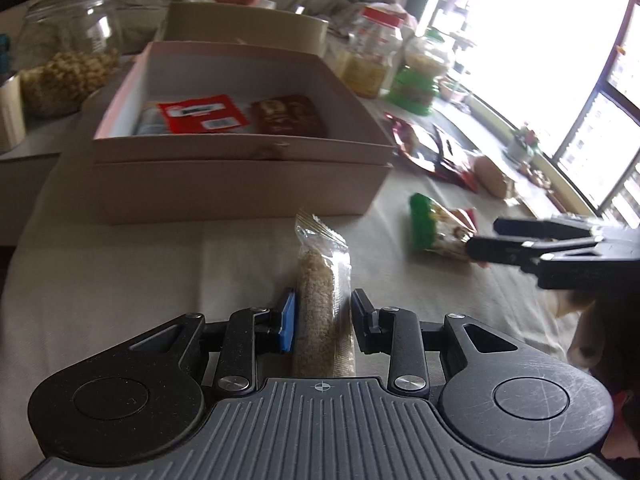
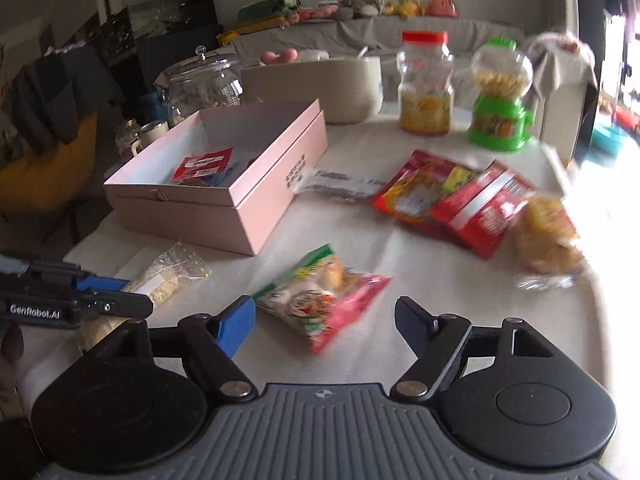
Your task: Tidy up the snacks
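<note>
My left gripper (image 1: 322,320) is shut on a clear packet of pale crumbly snack (image 1: 323,296), held near the front of the pink open box (image 1: 240,176); the packet also shows in the right wrist view (image 2: 168,272). The box (image 2: 256,200) holds a red wrapper (image 1: 202,114) and a dark brown packet (image 1: 288,114). My right gripper (image 2: 324,328) is open, its fingers either side of a green, white and pink snack bag (image 2: 320,292) lying on the table; that bag also shows in the left wrist view (image 1: 440,228).
Red snack bags (image 2: 456,200), a wrapped bun (image 2: 548,236) and a white-wrapped bar (image 2: 344,184) lie on the white tablecloth (image 2: 360,140). Behind stand a red-lidded jar (image 2: 426,84), a green candy dispenser (image 2: 500,96), a glass jar (image 2: 204,84) and a beige tub (image 2: 320,88).
</note>
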Demonstrator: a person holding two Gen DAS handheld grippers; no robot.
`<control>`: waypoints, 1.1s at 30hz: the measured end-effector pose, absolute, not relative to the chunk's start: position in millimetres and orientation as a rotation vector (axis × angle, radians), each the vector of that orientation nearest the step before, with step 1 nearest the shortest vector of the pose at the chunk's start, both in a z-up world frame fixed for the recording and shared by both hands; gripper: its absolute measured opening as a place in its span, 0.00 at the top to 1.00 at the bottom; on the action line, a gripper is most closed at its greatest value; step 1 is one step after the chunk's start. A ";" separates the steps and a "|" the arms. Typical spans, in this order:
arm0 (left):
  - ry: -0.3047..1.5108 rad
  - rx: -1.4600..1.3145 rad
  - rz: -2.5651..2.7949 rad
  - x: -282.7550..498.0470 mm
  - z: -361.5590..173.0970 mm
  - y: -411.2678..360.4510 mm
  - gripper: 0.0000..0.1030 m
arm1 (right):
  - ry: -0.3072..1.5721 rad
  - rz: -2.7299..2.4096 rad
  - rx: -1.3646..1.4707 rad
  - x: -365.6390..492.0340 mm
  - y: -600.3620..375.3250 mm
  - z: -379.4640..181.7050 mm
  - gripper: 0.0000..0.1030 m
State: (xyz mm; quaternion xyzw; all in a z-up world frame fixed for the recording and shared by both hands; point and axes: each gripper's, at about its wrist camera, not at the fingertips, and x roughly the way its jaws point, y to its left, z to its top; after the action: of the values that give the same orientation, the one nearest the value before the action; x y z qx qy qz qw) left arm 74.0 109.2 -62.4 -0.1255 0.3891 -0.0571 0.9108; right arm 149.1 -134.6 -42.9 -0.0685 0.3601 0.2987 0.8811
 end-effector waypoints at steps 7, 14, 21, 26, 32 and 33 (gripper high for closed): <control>0.800 -0.290 -0.107 73.1 -64.2 117.9 0.67 | 0.790 0.898 -0.186 114.9 -105.6 -43.5 0.24; 0.785 -0.306 -0.122 71.1 -67.5 118.7 0.66 | 0.725 0.646 -0.264 129.2 -96.0 -44.1 0.22; 0.761 -0.310 -0.141 65.2 -70.8 119.9 0.67 | 0.759 0.580 -0.208 169.8 -84.7 -61.9 0.26; 0.752 -0.310 -0.157 61.3 -71.7 118.9 0.67 | 0.766 0.639 -0.239 151.7 -86.1 -60.8 0.38; 0.763 -0.300 -0.189 53.0 -70.6 111.4 0.67 | 0.780 0.645 -0.266 103.3 -112.3 -56.4 0.38; 0.765 -0.297 -0.195 50.4 -70.5 109.1 0.67 | 0.790 0.647 -0.253 97.3 -117.8 -55.5 0.38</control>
State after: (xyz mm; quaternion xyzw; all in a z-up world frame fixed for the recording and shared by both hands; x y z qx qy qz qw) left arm 50.4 109.1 -70.5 -0.1442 0.3713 -0.0949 0.9123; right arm 97.3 -117.8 -55.5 -0.1209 0.3772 0.3087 0.8648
